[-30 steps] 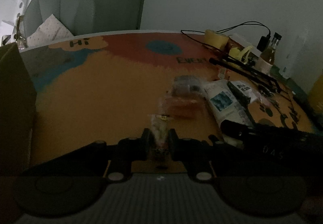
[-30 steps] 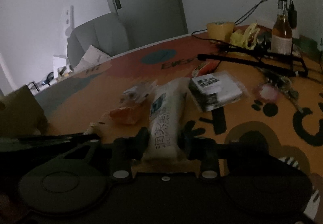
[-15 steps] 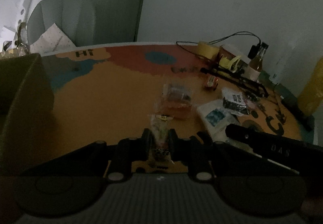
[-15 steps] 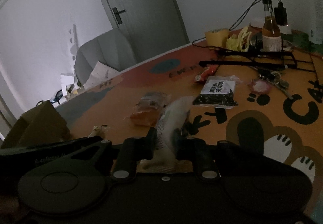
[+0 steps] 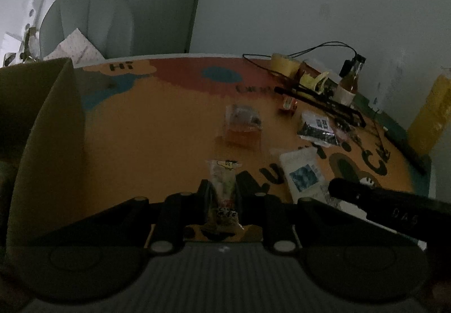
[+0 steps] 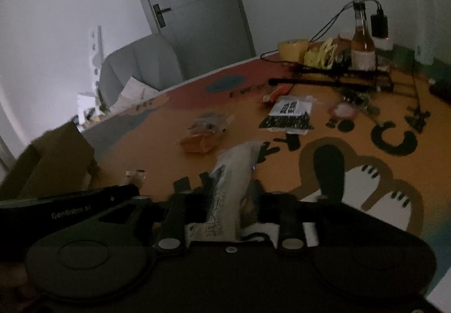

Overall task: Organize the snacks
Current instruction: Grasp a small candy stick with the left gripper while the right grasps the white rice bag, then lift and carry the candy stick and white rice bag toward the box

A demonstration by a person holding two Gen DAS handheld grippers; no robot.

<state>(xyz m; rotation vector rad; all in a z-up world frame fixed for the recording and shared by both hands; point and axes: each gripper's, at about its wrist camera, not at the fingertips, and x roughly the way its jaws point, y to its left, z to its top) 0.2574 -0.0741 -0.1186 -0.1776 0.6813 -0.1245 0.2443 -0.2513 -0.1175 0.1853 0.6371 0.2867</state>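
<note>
My left gripper (image 5: pixel 224 189) is shut on a small clear snack packet (image 5: pixel 224 180) with a yellow-printed top, held just above the orange table mat (image 5: pixel 141 129). My right gripper (image 6: pixel 229 191) has a long white snack packet (image 6: pixel 234 172) between its fingers. Its jaws are opening, and the pads still touch the packet's crumpled sides. The left wrist view shows the same white packet (image 5: pixel 301 172) sticking out from the right gripper's black body (image 5: pixel 394 208). On the mat beyond lie an orange packet (image 6: pixel 200 142), a clear packet (image 6: pixel 208 122), a black packet (image 6: pixel 287 115) and a small red one (image 6: pixel 277 93).
An open cardboard box (image 5: pixel 42 115) stands at the left, close to my left gripper. At the back right are a black wire rack (image 6: pixel 338 79), a bottle (image 6: pixel 362 45), a tape roll (image 6: pixel 293 48) and cables. A grey chair (image 6: pixel 141 64) stands behind the table.
Both grippers have drawn back and left with their packets, so the box fills more of the left view. The right jaws squeezed the white packet narrow, then widened again.
</note>
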